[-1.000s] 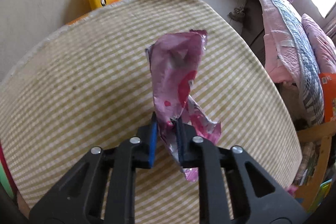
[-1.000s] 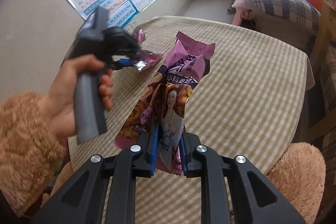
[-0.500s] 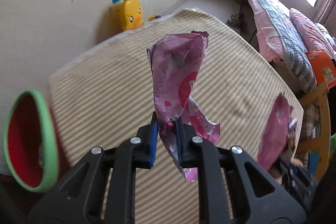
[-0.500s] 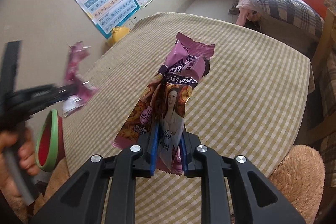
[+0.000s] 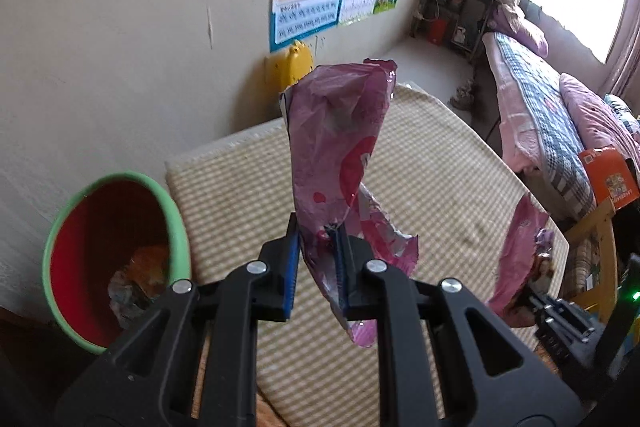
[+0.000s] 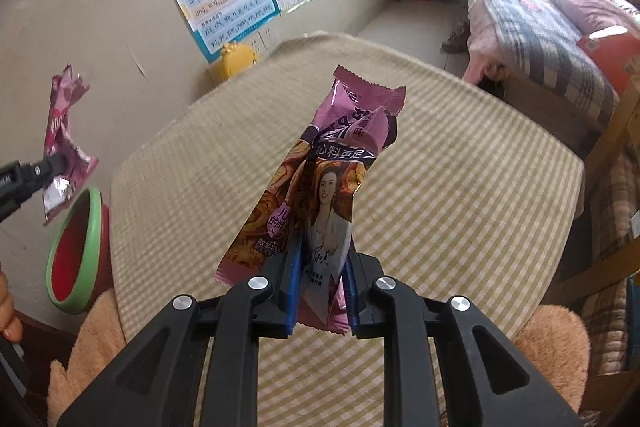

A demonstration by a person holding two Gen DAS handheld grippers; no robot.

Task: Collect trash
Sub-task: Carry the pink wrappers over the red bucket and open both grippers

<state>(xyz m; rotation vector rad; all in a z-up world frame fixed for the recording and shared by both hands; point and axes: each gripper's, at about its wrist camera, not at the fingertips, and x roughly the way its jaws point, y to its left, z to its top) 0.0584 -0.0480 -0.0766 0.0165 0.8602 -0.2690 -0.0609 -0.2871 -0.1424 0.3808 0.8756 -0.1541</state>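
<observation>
Because both pieces of trash are carried clear of the tabletop at once, each wrapper is clamped near its lower end, so that most of its length stands up and forward of the jaws. The left gripper is closed on a crumpled pink wrapper; the foil is pinched between the blue pads, its torn top rises above them and a short tail hangs below the right pad. In the right wrist view the same wrapper is seen past the left edge of the tabletop, above the waste bin. The bin, red inside with a green rim, stands just off the near-left corner of the tabletop and already contains some crumpled litter; it is judged to be the destination, which explains why the left wrapper is held out beyond the table edge. The right gripper is closed on a purple snack packet, gripped at its lower seam with the printed face toward the camera. This packet is held over the near part of the checked cloth, well apart from the bin, and a release there is judged to be the later step.
</observation>
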